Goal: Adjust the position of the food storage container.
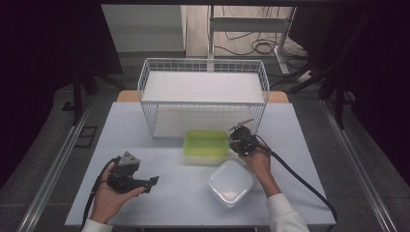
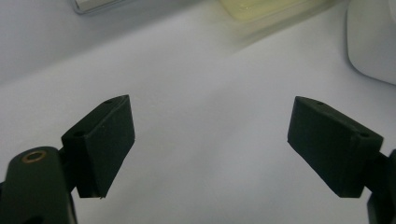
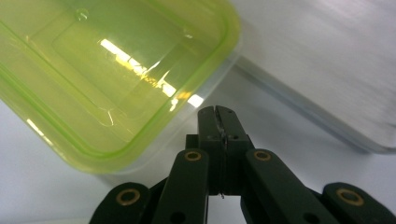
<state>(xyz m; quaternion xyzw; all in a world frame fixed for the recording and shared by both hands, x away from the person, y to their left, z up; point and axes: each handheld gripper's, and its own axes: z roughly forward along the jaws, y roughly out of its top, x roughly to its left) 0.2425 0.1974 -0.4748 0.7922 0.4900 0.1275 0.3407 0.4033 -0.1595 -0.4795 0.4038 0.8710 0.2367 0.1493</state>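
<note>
Beside green-lidded container (image 1: 206, 144), right gripper (image 3: 218, 115) is hovering, jaws pressed together empty; left gripper (image 2: 210, 144) is resting, jaws spread wide.

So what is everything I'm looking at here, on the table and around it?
Green-lidded container: one, clear base, table middle, before the basket.
White container: one, translucent, near the front edge, right of centre.
Wire basket: one, white, at the table's back, white board inside.
Table: one, pale grey.
Cables: several, dark, on the floor behind.
Left tool: one, black, jaws open, front left.
Right tool: one, black, jaws shut, beside the green-lidded container.
</note>
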